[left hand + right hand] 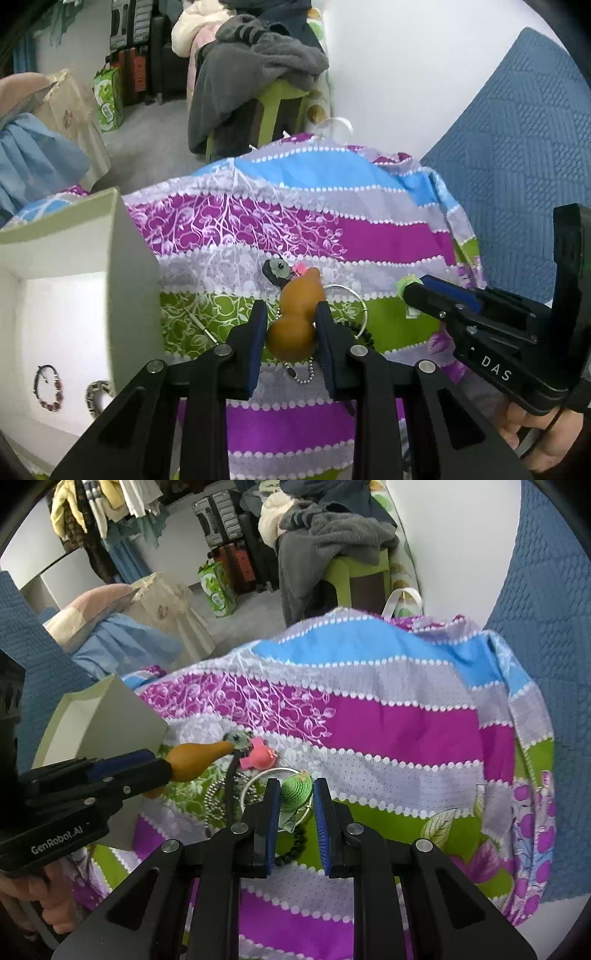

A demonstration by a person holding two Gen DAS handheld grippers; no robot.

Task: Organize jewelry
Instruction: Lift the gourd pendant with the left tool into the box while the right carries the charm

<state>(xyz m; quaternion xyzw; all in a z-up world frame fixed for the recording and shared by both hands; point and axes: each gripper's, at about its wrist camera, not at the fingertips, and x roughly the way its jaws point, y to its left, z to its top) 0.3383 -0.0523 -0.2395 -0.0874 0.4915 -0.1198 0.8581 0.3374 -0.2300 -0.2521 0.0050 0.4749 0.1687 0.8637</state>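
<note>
Left gripper [291, 328] clamps the gourd pendant [295, 317], long axis pointing away along the fingers. White box [129, 258] sits just left of it, so that's the drop direction. Right gripper [295, 805] brackets the green crochet charm [297, 788]; can't tell if it's gripping.

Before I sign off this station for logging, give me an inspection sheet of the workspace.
Surface: striped floral cloth, rumpled.
Job's things: orange gourd charm with ball chain; green crocheted charm; pink charm; silver ring; white box holding beaded bracelet.
Clutter: grey clothes piled on green stool.
Grippers: left gripper shut on gourd; right gripper astride green charm, grip unclear.
Cables: nothing seen.
Surroundings: suitcases, blue quilt.
</note>
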